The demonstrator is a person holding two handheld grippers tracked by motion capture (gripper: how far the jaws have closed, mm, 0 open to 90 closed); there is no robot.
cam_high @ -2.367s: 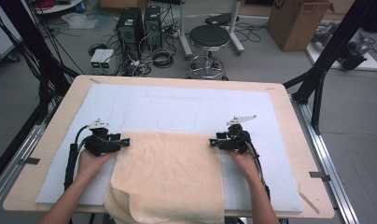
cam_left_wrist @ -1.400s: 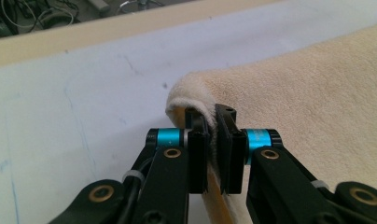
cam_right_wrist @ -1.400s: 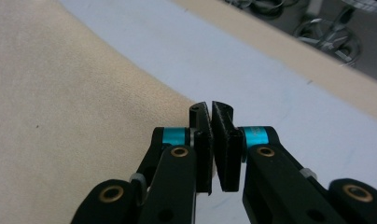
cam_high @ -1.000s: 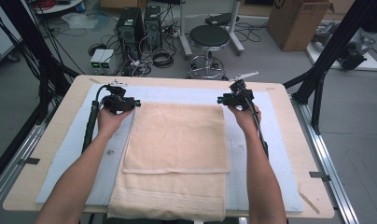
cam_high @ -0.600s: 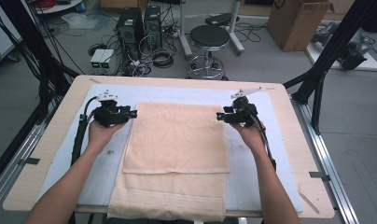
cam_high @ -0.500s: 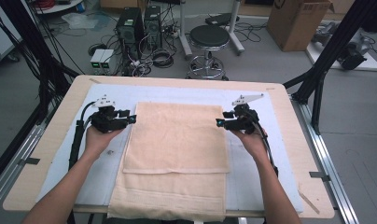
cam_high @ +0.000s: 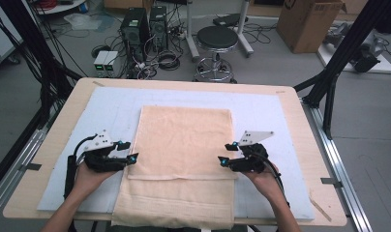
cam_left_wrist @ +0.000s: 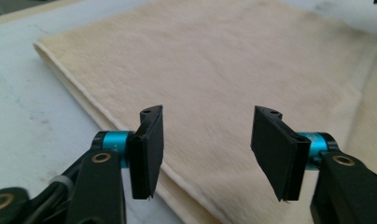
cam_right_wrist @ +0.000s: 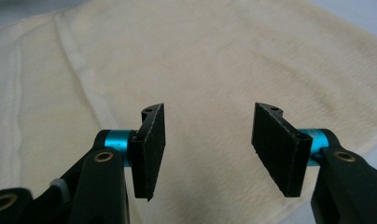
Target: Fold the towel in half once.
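A cream towel (cam_high: 181, 145) lies folded over itself on the pale blue mat (cam_high: 271, 116), its near end hanging past the table's front edge. My left gripper (cam_high: 127, 151) is open at the towel's left edge, level with the near edge of the folded layer. My right gripper (cam_high: 226, 153) is open at the towel's right edge, opposite it. In the left gripper view the gripper (cam_left_wrist: 206, 149) hovers over the towel (cam_left_wrist: 214, 65) where its edge meets the mat. In the right gripper view the gripper (cam_right_wrist: 207, 147) hangs over the towel (cam_right_wrist: 200, 60). Nothing sits between either pair of jaws.
The wooden table (cam_high: 305, 145) carries the mat. Behind the table stand a black stool (cam_high: 217, 41), computer towers (cam_high: 144, 24) with cables, and a cardboard box (cam_high: 307, 21). Black frame struts (cam_high: 343, 53) rise at both sides.
The towel's near half was carried to the far end and folded flat, then let go. Both open grippers have since drawn back toward the person along the towel's sides.
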